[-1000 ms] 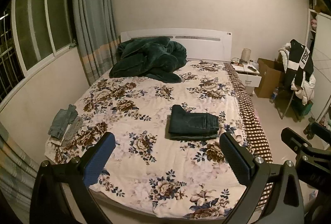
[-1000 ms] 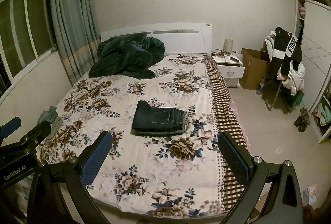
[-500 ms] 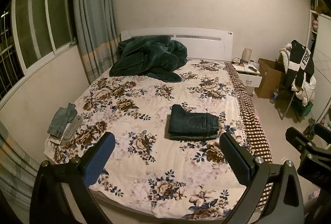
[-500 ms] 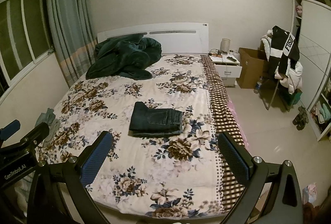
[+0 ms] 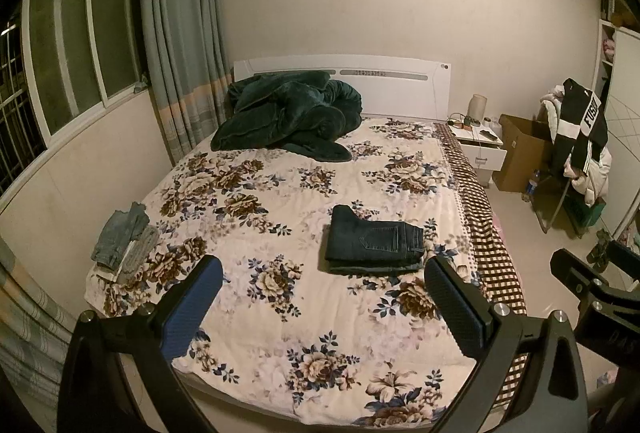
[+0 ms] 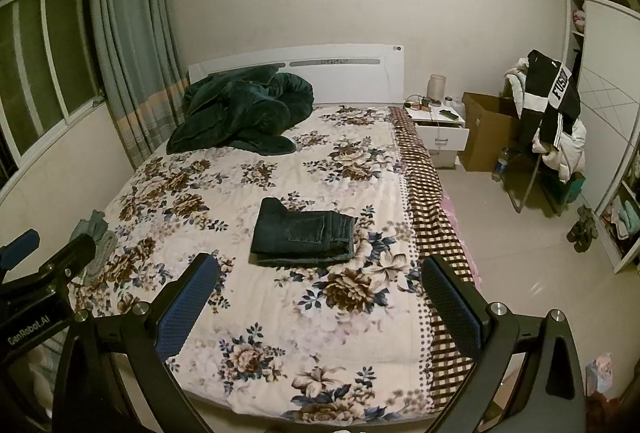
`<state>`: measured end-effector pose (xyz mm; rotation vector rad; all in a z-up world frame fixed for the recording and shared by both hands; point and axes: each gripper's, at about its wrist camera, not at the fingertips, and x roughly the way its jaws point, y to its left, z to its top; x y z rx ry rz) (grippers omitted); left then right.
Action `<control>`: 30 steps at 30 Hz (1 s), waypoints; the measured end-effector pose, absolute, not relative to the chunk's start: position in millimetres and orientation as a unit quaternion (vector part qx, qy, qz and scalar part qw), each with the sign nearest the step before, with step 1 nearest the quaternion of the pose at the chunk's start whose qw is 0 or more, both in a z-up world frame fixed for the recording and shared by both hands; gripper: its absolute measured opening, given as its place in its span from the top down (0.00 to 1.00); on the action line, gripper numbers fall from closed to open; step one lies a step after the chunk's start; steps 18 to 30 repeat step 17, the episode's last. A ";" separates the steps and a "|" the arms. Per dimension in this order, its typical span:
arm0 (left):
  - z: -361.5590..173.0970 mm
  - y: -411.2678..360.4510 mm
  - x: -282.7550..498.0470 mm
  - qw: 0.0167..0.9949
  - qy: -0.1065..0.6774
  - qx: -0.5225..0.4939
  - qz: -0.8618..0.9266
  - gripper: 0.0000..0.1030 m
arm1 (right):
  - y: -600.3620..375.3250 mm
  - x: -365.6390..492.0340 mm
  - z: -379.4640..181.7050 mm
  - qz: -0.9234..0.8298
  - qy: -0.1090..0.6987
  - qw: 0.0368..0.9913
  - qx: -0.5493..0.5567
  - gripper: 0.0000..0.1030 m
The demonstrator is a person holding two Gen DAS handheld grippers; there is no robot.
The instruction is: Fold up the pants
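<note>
A pair of dark blue denim pants (image 5: pixel 374 241) lay folded into a neat rectangular stack on the floral bedspread (image 5: pixel 280 313), right of the bed's middle and toward its near half, not far from the brown checked border (image 5: pixel 484 233) along the right edge. The left gripper (image 5: pixel 322 303) hung above the foot of the bed with its blue-padded fingers (image 5: pixel 192 307) spread wide and nothing between them. The right gripper (image 6: pixel 320 303) was likewise held clear of the bed, its fingers (image 6: pixel 186 307) parted wide and empty; in its view the folded pants (image 6: pixel 302 237) lay beyond the gap between them, untouched. A rumpled dark green plush blanket (image 5: pixel 288 115) sat heaped at the far left against the white headboard (image 5: pixel 400 85). A small pile of light grey-blue clothes (image 5: pixel 124 243) rested at the bed's near left edge. To the far right stood a white bedside table (image 5: pixel 480 145), a brown cardboard box (image 5: pixel 520 153), and a chair draped with black and white clothing (image 5: pixel 580 129).
</note>
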<state>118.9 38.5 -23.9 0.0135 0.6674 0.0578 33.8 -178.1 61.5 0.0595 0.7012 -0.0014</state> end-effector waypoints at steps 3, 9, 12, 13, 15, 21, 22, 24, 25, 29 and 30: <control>-23.8 38.2 118.8 0.945 0.327 0.006 0.028 0.00 | -178.5 36.0 61.0 -0.001 0.344 0.938 0.030 0.00; -24.3 37.4 117.9 0.944 0.328 0.006 0.029 0.00 | -178.3 36.5 61.3 0.000 0.344 0.939 0.030 0.00; -24.4 36.5 117.5 0.945 0.327 0.007 0.029 0.00 | -177.9 37.4 59.8 -0.001 0.344 0.939 0.030 0.00; -24.4 36.3 117.4 0.945 0.326 0.007 0.029 0.00 | -177.9 37.8 60.1 -0.001 0.344 0.939 0.029 0.00; -22.9 37.5 119.2 0.946 0.324 0.007 0.029 0.00 | -178.4 38.7 58.9 -0.001 0.344 0.938 0.028 0.00; -19.5 40.8 121.2 0.947 0.320 0.008 0.028 0.00 | -178.6 38.3 60.6 0.000 0.343 0.939 0.029 0.00; -19.5 40.8 121.2 0.947 0.320 0.008 0.028 0.00 | -178.6 38.3 60.6 0.000 0.343 0.939 0.029 0.00; -19.5 40.8 121.2 0.947 0.320 0.008 0.028 0.00 | -178.6 38.3 60.6 0.000 0.343 0.939 0.029 0.00; -19.5 40.8 121.2 0.947 0.320 0.008 0.028 0.00 | -178.6 38.3 60.6 0.000 0.343 0.939 0.029 0.00; -19.5 40.8 121.2 0.947 0.320 0.008 0.028 0.00 | -178.6 38.3 60.6 0.000 0.343 0.939 0.029 0.00; -19.5 40.8 121.2 0.947 0.320 0.008 0.028 0.00 | -178.6 38.3 60.6 0.000 0.343 0.939 0.029 0.00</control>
